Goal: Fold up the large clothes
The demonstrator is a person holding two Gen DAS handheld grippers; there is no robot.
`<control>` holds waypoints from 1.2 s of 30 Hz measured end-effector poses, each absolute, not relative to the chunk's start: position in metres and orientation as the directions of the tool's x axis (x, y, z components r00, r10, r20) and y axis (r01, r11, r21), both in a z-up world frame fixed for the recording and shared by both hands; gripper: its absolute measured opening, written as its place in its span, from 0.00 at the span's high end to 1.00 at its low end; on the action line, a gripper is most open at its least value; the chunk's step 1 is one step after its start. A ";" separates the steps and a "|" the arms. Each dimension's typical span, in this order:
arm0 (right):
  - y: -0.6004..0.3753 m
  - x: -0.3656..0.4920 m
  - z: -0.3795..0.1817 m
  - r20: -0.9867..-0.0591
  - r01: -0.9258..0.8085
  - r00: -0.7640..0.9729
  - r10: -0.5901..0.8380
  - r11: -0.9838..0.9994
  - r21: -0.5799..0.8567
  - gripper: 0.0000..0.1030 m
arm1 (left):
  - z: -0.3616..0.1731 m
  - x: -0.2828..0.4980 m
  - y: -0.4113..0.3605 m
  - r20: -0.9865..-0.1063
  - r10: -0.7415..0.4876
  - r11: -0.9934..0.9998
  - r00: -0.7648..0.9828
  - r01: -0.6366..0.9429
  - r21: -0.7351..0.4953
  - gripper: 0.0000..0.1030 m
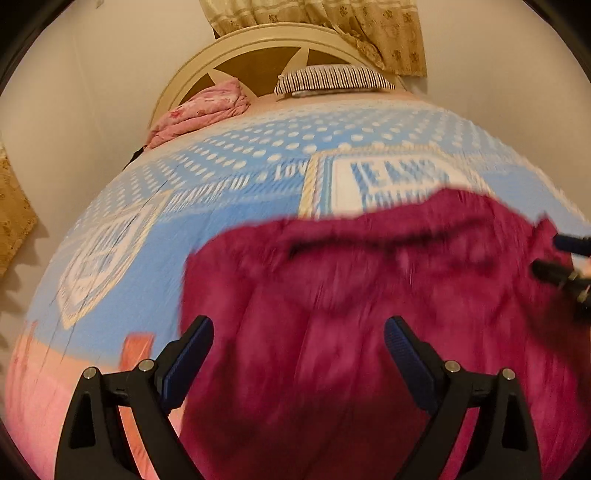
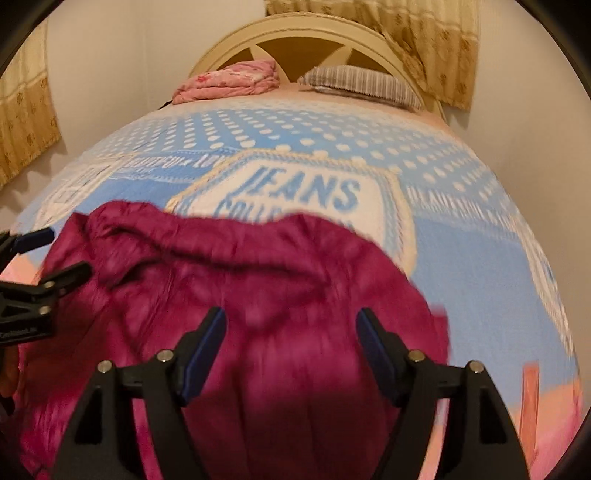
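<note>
A large magenta fleece garment lies rumpled on the near part of the bed; it also shows in the right wrist view. My left gripper is open and empty above the garment's left part. My right gripper is open and empty above its right part. The right gripper also shows at the right edge of the left wrist view. The left gripper shows at the left edge of the right wrist view. Both views are motion-blurred.
The bed carries a blue polka-dot cover with white printed lettering. A folded pink blanket and a striped pillow lie by the cream headboard. Walls and curtains surround the bed.
</note>
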State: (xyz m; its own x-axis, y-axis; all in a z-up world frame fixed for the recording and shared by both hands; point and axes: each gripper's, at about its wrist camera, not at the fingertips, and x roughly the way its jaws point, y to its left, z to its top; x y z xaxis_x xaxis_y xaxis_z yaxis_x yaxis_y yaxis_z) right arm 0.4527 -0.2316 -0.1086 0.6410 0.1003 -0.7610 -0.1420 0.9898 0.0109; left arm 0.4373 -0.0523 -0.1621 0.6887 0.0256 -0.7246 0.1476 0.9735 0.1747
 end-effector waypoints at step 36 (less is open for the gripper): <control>-0.262 0.143 -0.152 -0.783 0.019 0.615 0.088 0.992 0.126 0.18 | -0.215 0.145 0.048 -0.750 0.061 0.990 0.659 0.055 0.129 0.09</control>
State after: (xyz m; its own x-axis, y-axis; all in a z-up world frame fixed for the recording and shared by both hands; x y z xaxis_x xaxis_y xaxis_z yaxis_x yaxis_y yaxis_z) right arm 0.1433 -0.2620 -0.1517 0.6153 0.0877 -0.7834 0.0186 0.9919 0.1257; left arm 0.1452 0.0479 -0.2153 0.6589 0.0612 -0.7498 0.0550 0.9901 0.1292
